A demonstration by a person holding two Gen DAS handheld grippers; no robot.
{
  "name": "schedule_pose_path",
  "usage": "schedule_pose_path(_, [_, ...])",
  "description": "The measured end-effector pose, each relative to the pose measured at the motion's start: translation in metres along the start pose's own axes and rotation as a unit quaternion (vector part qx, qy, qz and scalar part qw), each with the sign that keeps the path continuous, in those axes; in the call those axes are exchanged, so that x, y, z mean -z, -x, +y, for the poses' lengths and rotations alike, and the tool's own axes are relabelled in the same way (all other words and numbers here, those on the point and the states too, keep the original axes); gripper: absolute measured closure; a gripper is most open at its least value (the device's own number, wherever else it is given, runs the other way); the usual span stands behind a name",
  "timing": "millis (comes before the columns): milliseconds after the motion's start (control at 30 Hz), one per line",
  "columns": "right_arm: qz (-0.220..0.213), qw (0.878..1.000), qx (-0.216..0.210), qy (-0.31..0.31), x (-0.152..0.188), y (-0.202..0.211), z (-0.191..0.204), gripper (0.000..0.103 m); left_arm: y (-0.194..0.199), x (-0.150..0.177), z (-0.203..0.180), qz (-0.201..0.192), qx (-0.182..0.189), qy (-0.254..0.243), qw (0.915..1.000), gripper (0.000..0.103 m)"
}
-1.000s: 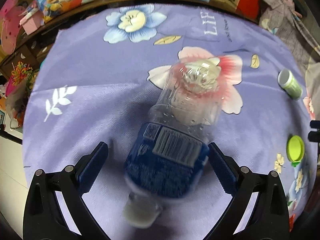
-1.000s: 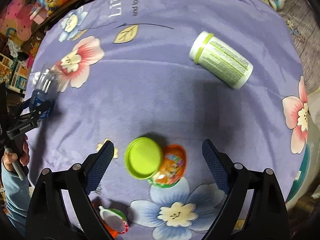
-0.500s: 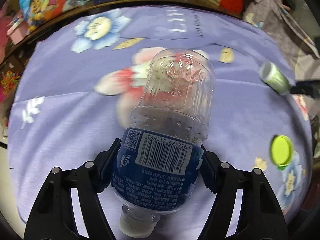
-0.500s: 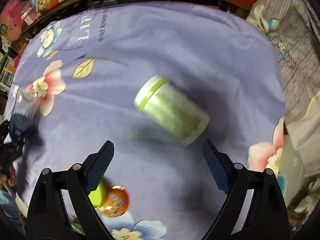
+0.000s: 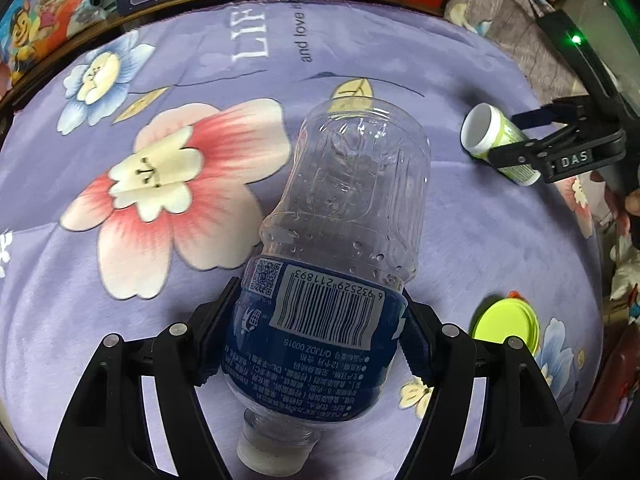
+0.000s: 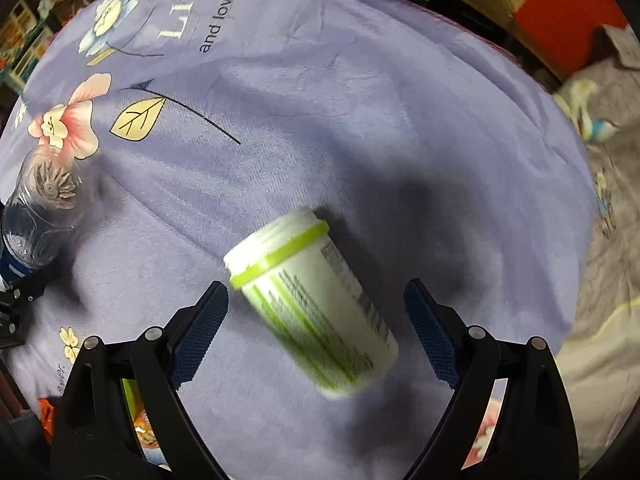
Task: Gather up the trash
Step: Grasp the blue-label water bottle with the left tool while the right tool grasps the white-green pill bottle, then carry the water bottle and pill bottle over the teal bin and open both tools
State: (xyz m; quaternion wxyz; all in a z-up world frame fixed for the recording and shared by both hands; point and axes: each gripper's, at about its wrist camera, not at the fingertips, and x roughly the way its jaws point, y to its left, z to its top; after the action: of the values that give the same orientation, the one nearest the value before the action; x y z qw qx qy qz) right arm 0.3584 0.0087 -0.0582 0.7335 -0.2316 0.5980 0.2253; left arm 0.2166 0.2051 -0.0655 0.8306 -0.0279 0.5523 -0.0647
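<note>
- Left-wrist view: the left gripper (image 5: 320, 332) is clamped on a clear plastic bottle (image 5: 340, 248), pads pressing both sides of its blue label.
- Bottle orientation: white cap toward 6 o'clock, clear base toward 12 o'clock; inside it, only droplets show.
- Under it lies a purple flowered cloth (image 5: 460, 240); a large pink flower print (image 5: 172, 192) sits at 9 o'clock of the bottle.
- At 4 o'clock of the bottle, a lime-green lid (image 5: 505, 326) lies flat on the cloth, apart from it.
- At 2 o'clock, a white-and-green canister (image 5: 494, 142) lies on its side; the right gripper (image 5: 540, 140) straddles it there, and part of a hand (image 5: 624, 208) shows behind.
- Right-wrist view: the right gripper (image 6: 316, 328) stands wide, fingers on either side of the canister (image 6: 312, 304) with clear gaps; neither pad touches it.
- The canister lies tilted, its capped end toward 11 o'clock; the picture is blurred.
- At 9 o'clock, the bottle (image 6: 40, 208) appears in the left gripper.
</note>
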Motion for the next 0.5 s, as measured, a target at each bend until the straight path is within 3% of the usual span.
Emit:
schedule_pose_path(133, [0.002,1.000,-0.005,0.027,0.001,-0.010,0.010,0.023,-0.004,-0.006,-0.009,0.002,-0.009,0.001,1.0000,0.030])
schedule_pose_path(200, [0.003,0.999,-0.010,0.031,0.008,-0.011,0.014,0.047,-0.005,-0.007,-0.010,0.003,-0.014,0.001,0.9999,0.030])
schedule_pose_path(233, [0.001,1.000,-0.021,0.021,0.010,-0.009,0.012,0.050,-0.006,-0.008,-0.011,0.003,-0.018,0.001,0.9998,0.030])
schedule_pose_path(333, [-0.006,1.000,-0.028,-0.013,0.026,-0.002,0.009,0.051,-0.005,-0.007,-0.015,0.001,-0.025,-0.002,0.9997,0.031])
schedule_pose_path(500, [-0.027,0.991,-0.083,-0.097,0.067,0.017,-0.004,0.051,0.000,-0.002,-0.031,0.000,-0.029,-0.011,0.9995,0.031])
